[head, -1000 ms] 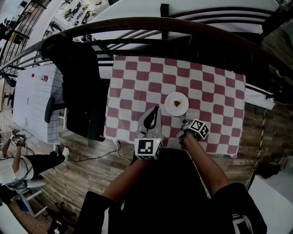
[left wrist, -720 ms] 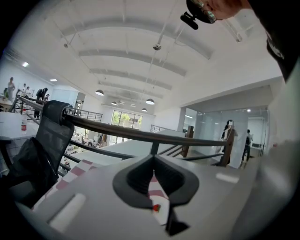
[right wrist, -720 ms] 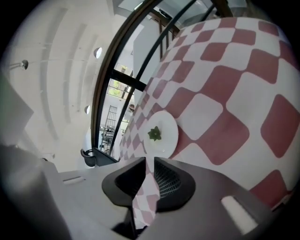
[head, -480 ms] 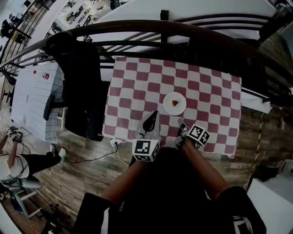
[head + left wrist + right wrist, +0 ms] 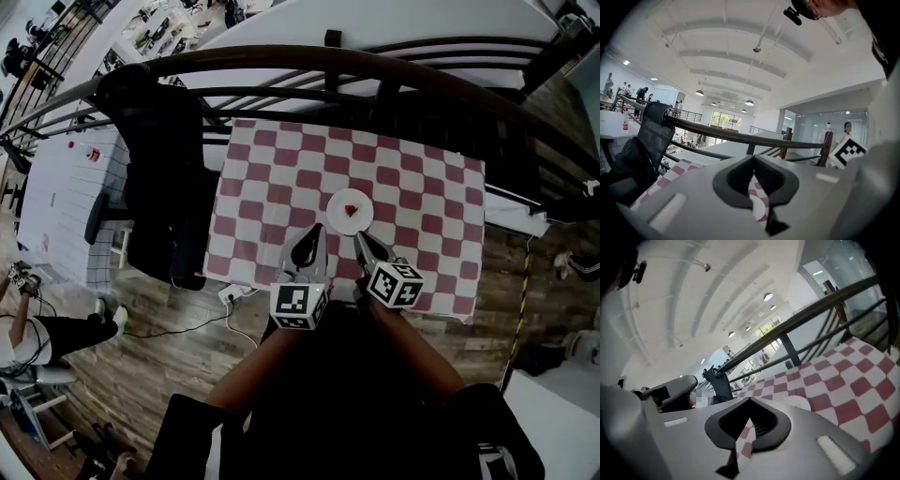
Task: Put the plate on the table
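The right hand-held gripper (image 5: 362, 241) had let go, pressed its jaws together on nothing and drawn back from the plate (image 5: 351, 208), which sat on the checked tabletop (image 5: 281, 178) just ahead. The left hand-held gripper (image 5: 316, 232) was likewise pressed together and empty. The placing looked done.

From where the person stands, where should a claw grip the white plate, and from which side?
I'd grip the plate by its near rim, coming low from the person's side. It lies flat on the cloth with red food mid-plate, leaving only the thin edge free.
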A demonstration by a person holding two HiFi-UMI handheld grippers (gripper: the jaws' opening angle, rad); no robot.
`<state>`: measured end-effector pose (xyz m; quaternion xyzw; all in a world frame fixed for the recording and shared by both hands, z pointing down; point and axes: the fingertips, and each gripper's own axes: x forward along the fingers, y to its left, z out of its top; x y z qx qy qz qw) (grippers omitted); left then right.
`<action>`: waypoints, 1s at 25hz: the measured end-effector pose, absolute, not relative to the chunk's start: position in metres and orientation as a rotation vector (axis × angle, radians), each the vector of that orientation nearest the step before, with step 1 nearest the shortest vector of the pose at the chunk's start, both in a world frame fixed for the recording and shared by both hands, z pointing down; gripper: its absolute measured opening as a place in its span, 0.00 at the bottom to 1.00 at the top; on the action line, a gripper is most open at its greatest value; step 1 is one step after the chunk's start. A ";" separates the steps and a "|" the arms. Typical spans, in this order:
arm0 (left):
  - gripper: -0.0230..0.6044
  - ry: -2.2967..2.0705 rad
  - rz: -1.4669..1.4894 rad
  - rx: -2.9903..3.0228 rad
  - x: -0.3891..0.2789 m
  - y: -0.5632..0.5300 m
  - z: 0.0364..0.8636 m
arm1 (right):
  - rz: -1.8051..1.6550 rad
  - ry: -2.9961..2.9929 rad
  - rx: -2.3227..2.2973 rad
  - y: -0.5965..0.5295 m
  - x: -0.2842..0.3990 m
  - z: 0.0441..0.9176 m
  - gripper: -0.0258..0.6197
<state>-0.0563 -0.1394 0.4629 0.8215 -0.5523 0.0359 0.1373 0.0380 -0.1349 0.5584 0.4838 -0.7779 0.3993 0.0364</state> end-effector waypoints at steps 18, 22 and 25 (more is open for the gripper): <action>0.05 -1.671 0.016 2.479 -0.050 -0.138 0.426 | 0.521 -2.579 1.577 -0.137 0.034 0.439 0.04; 0.05 -1.669 0.008 2.515 -0.047 -0.135 0.418 | 0.412 -2.594 1.570 -0.135 0.029 0.429 0.04; 0.05 -1.660 0.007 2.529 -0.043 -0.135 0.416 | 0.375 -2.620 1.595 -0.134 0.028 0.418 0.04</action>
